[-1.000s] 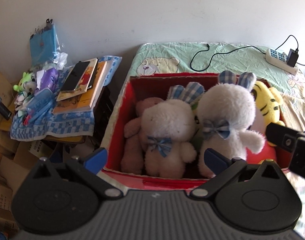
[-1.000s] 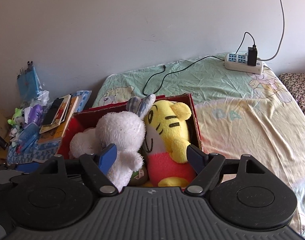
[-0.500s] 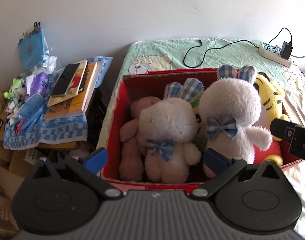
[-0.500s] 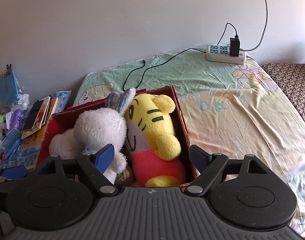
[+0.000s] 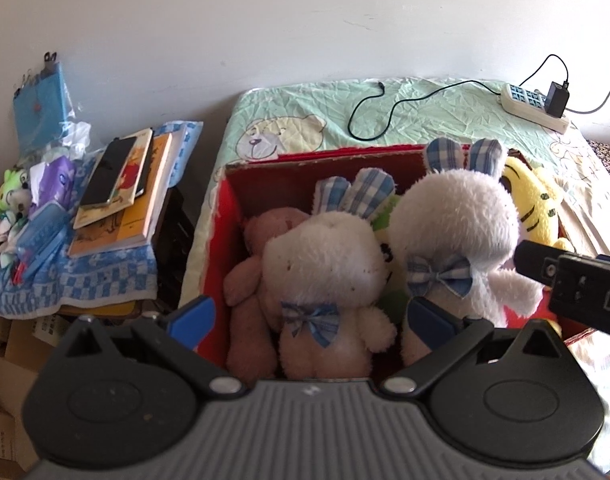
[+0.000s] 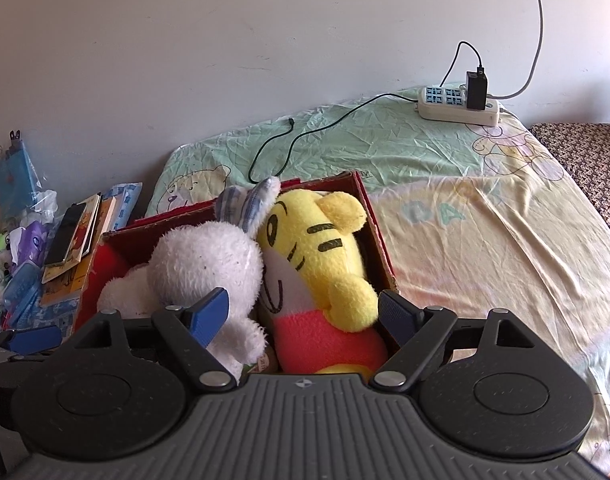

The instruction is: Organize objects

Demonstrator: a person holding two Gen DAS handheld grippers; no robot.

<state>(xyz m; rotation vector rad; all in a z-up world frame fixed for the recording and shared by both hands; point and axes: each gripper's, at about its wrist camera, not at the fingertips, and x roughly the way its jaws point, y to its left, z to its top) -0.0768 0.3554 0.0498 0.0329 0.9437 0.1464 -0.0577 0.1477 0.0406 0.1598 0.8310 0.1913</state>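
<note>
The red cardboard box (image 5: 225, 216) sat on the bed (image 6: 485, 216), near its left edge. Packed upright inside it were a pink plush (image 5: 253, 264), two white rabbit plushes (image 5: 325, 264) (image 5: 457, 220) with blue checked ears and bows, and a yellow tiger plush (image 6: 317, 248) against the right wall.

The left gripper (image 5: 311, 312) hovered at the near edge of the box, its blue-tipped fingers (image 5: 193, 314) spread wide and holding nothing; the nearer rabbit lay between them. The right gripper (image 6: 303, 314) hovered likewise, fingers (image 6: 393, 314) wide apart and empty, framing the tiger.

A power strip (image 6: 457, 106) with a black charger cable (image 6: 305, 136) lay at the bed's far side. Left of the bed stood a stack of books (image 5: 125, 192) on a blue checked cloth (image 5: 85, 280).
</note>
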